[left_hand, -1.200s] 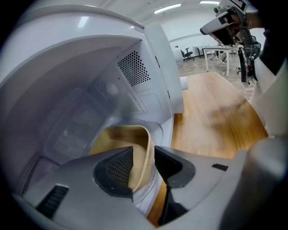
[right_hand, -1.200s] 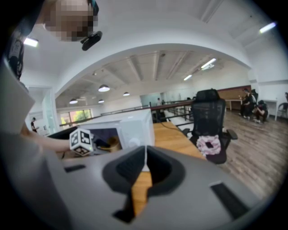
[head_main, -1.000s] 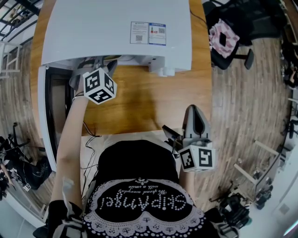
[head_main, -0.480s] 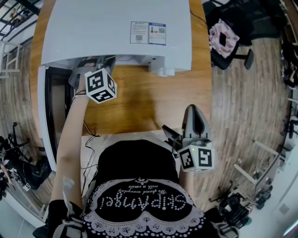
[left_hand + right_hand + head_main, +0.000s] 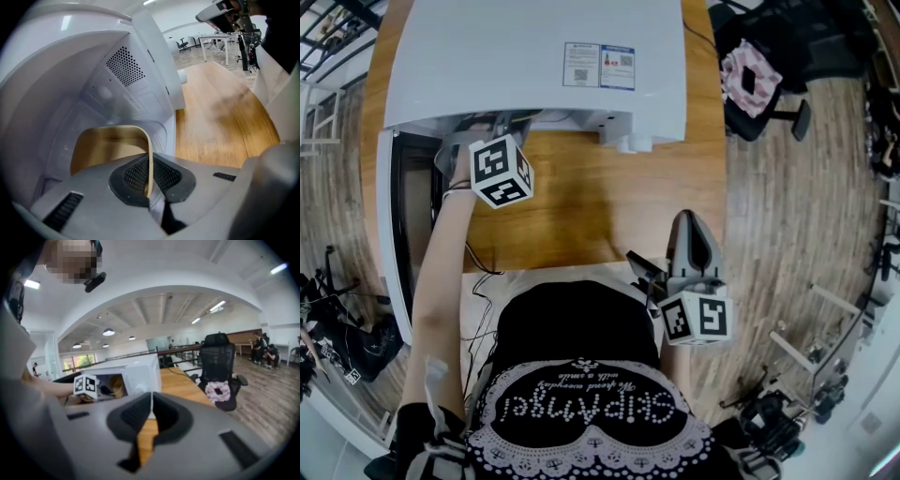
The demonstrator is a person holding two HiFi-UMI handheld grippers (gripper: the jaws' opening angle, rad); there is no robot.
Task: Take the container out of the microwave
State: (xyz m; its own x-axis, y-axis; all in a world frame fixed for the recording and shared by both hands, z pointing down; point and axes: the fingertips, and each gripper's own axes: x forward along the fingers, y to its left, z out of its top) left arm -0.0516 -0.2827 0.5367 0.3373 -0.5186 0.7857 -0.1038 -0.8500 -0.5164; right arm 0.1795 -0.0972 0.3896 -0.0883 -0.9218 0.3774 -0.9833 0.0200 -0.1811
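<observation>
Tan thin-walled container (image 5: 107, 146), inside white microwave (image 5: 70, 70)

An open-plan office: swivel chair (image 5: 216, 363), desks (image 5: 216, 39), ceiling strip lights (image 5: 216, 306), wood floor (image 5: 787, 187).

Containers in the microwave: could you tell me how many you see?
1: a tan container in the microwave; the left claw has just closed on its rim. It blocks part of the cavity, so others may be hidden.

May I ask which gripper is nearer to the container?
Left. The left gripper has just closed on the container inside the microwave; the right gripper sits back at the table edge.
</observation>
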